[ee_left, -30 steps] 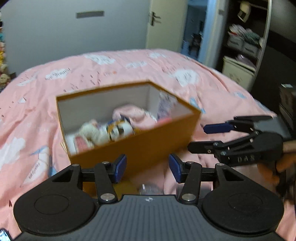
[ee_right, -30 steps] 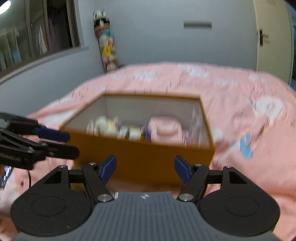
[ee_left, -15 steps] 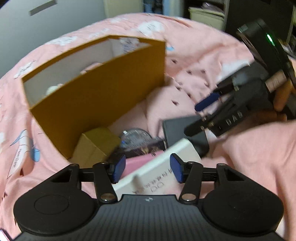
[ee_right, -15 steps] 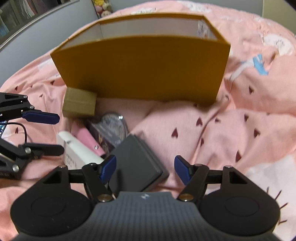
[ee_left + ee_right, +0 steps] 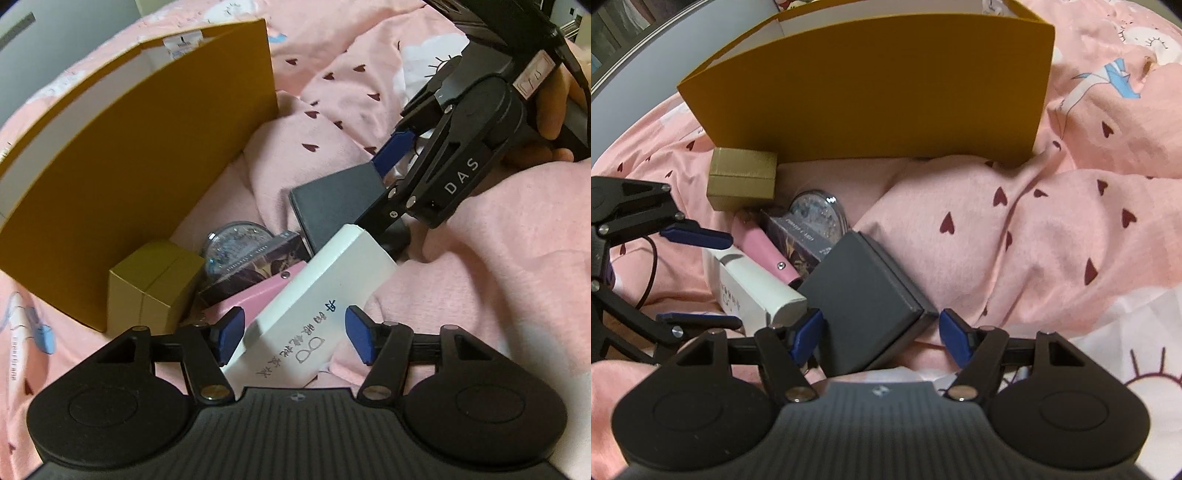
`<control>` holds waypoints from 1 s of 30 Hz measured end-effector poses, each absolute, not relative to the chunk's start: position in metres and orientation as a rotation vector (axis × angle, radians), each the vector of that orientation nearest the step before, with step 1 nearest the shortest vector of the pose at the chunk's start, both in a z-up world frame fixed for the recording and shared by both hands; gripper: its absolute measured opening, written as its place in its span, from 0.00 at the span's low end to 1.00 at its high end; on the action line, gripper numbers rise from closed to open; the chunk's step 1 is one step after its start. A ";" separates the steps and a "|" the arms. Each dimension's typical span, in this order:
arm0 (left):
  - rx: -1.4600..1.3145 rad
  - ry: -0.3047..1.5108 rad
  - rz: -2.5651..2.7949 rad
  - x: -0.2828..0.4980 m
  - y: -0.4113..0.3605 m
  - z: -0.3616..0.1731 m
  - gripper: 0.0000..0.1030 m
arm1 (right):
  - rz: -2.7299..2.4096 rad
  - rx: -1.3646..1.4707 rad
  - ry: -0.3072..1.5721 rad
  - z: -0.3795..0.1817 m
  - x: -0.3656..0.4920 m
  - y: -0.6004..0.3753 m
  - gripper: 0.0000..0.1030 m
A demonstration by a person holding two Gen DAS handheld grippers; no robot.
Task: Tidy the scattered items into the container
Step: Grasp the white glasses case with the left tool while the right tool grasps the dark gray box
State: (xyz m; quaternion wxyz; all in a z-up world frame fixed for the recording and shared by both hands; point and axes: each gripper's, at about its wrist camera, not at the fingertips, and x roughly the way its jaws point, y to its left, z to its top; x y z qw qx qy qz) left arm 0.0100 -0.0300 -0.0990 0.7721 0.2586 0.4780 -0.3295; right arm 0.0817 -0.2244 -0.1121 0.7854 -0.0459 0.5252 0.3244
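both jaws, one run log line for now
left gripper: jaws opening around white box | right gripper: open around dark box | neither gripped

left claw (image 5: 291, 339) opening, right claw (image 5: 881, 336) spread wide

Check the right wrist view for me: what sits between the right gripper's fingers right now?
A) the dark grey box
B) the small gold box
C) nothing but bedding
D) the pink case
A: the dark grey box lies between the open fingers of the right gripper, not yet clamped; the gold box sits farther off by the orange container.
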 end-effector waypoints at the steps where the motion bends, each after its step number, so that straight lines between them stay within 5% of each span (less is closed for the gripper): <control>1: 0.552 1.049 -0.722 0.013 -0.029 -0.100 0.73 | 0.700 -0.102 1.134 -0.112 0.082 -0.224 0.71; 6: 0.496 1.117 -0.756 0.027 -0.024 -0.108 0.88 | 0.699 -0.111 1.138 -0.114 0.082 -0.222 0.71; 13: 0.487 1.140 -0.785 0.033 -0.024 -0.112 0.90 | 0.695 -0.122 1.141 -0.115 0.083 -0.221 0.71; 16: 0.506 1.129 -0.778 0.029 -0.026 -0.110 0.86 | 0.696 -0.122 1.140 -0.114 0.082 -0.221 0.71; 21: 0.557 1.085 -0.767 0.016 -0.030 -0.101 0.62 | 0.697 -0.121 1.137 -0.114 0.083 -0.222 0.71; 30: 0.589 1.049 -0.719 -0.008 -0.033 -0.090 0.46 | 0.774 -0.107 1.220 -0.112 0.078 -0.227 0.58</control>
